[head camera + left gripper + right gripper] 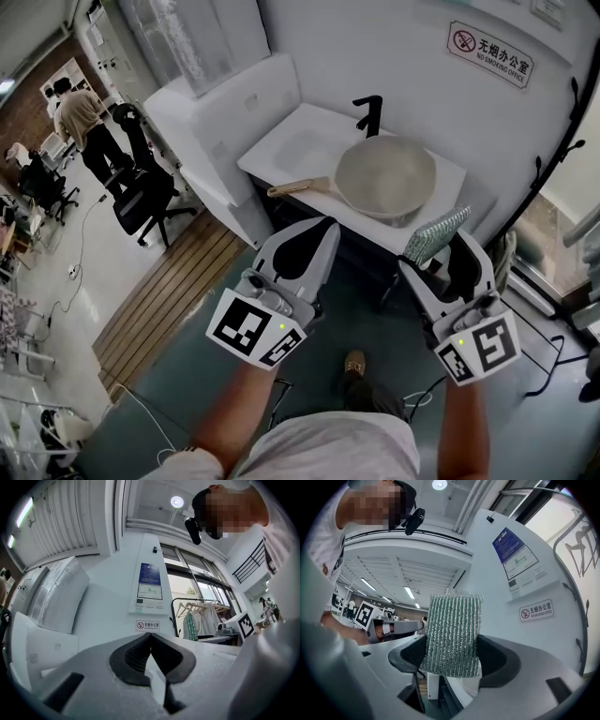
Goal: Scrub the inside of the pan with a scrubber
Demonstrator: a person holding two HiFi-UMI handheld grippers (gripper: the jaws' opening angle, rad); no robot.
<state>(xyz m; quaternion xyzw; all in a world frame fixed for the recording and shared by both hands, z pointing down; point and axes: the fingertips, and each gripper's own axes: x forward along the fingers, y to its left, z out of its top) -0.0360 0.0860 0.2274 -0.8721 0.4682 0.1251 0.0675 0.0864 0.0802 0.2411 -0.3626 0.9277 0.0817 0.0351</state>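
Note:
A pale round pan [386, 176] with a wooden handle [298, 187] lies in the white sink counter [281, 148], below a black faucet [368, 114]. Both grippers hang in front of the counter, short of the pan. My left gripper [317, 234] is shut with nothing in it; in the left gripper view its dark pads [133, 656] meet at the tip of the left gripper [150, 637]. My right gripper [441, 258] is shut on a green metallic scrubber [435, 234]. In the right gripper view the scrubber [452, 634] stands upright between the jaws of the right gripper [452, 656].
A white cabinet [220, 108] stands left of the sink. A black office chair [141, 192] and a standing person [80, 117] are at the far left. Wooden slats [178, 291] cover the floor there. A no-smoking sign [489, 54] hangs on the wall.

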